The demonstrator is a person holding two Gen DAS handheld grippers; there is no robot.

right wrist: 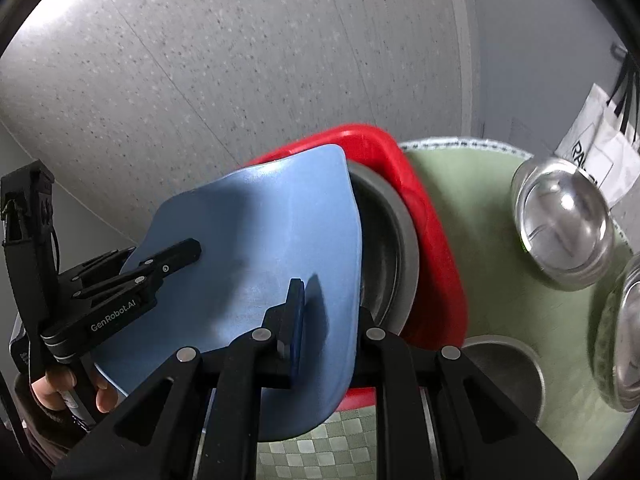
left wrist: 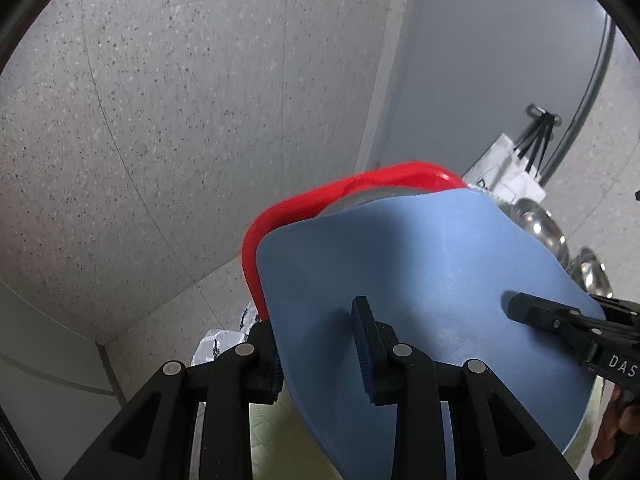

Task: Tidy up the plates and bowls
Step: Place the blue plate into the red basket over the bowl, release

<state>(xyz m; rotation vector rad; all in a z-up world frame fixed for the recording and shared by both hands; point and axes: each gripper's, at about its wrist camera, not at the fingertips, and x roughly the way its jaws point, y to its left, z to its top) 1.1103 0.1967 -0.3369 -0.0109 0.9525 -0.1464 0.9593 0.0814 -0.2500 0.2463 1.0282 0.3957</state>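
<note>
A blue squarish plate is held tilted, nearly on edge, by both grippers. My left gripper is shut on its near edge, one finger on each face. My right gripper is shut on the plate's other edge. The right gripper's finger also shows in the left wrist view, and the left one in the right wrist view. Behind the plate stands a red tray with a grey bowl against it. Its red rim shows in the left view.
Two shiny metal bowls and a grey dish lie on the green mat at right. A white bag hangs on the wall. Speckled tile floor lies beyond the table.
</note>
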